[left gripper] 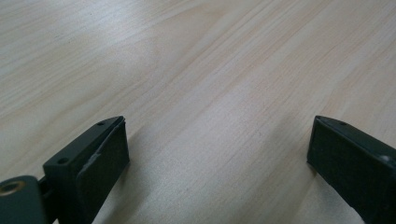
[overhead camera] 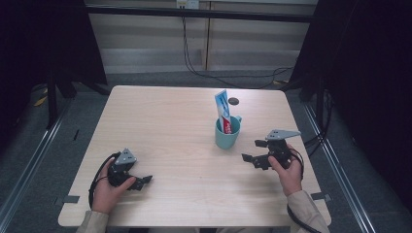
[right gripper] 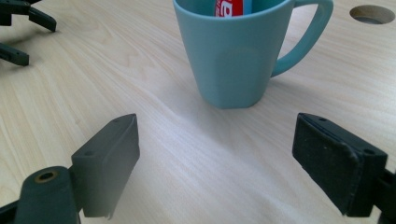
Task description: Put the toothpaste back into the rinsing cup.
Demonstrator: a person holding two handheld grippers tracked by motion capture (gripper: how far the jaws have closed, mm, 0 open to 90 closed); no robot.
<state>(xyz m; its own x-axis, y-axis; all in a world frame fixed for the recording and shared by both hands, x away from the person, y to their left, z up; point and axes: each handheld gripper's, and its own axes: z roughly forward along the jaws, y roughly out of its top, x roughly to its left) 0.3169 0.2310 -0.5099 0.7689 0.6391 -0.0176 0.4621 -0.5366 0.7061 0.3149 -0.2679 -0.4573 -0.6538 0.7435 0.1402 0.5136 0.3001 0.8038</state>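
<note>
- The left hand-held gripper rests low at the near left of the pale wooden surface; its own view shows its jaws spread wide with nothing but bare wood grain between them
- Well to its right, past the middle of the surface, a teal mug stands upright with its handle turned toward the far right side; it looks rigid, smooth-walled and likely a bit slippery, so a grip across the body or on the rim probably holds better than one on the curved handle
- A toothpaste tube stands in the mug, leaning against the rim and rising well above it; a tube like this is probably light and soft, apt to dent, so the flat upper end seems the best place to pinch it
- A small round hole sits in the surface just behind the mug
- The right hand-held gripper hovers near the mug's right side, pointed at it, its jaws wide apart and holding nothing; the mug stands just beyond its tips
</note>
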